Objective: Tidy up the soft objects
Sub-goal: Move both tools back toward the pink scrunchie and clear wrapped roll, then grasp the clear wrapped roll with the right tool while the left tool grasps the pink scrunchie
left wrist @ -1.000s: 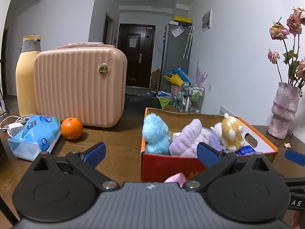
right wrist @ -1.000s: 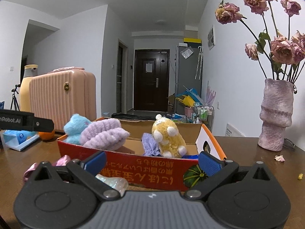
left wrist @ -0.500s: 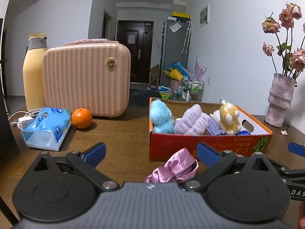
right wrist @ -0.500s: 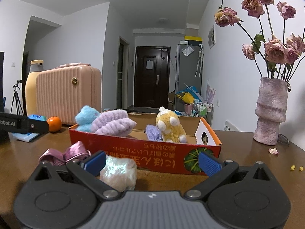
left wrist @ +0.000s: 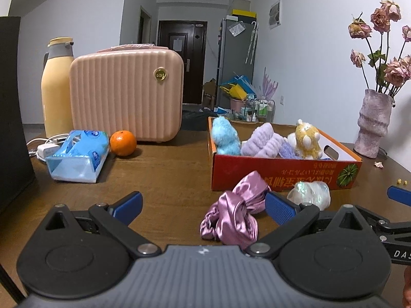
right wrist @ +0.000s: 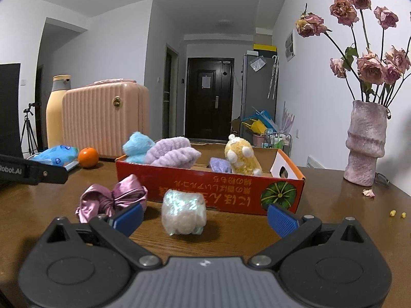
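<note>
A red cardboard box (left wrist: 282, 173) (right wrist: 231, 187) on the brown table holds a blue plush (left wrist: 224, 136), a lilac fluffy band (left wrist: 264, 141) and a yellow plush (left wrist: 307, 138). In front of it lie a pink satin scrunchie (left wrist: 236, 213) (right wrist: 110, 197) and a pearly white scrunchie (left wrist: 309, 195) (right wrist: 183, 210). My left gripper (left wrist: 203, 206) is open and empty, the pink scrunchie lying between its fingers near the right one. My right gripper (right wrist: 205, 217) is open and empty, just short of the white scrunchie.
A pink mini suitcase (left wrist: 127, 95), a yellow thermos (left wrist: 55, 89), an orange (left wrist: 122, 143), a blue tissue pack (left wrist: 77, 159) and a charger stand at the left. A vase of dried roses (right wrist: 366, 141) stands at the right. A dark panel (left wrist: 12, 115) is at the far left.
Both grippers have pulled back from the box and sunk lower. The pink and white scrunchies have come into full view in front of them. Both stay open.
</note>
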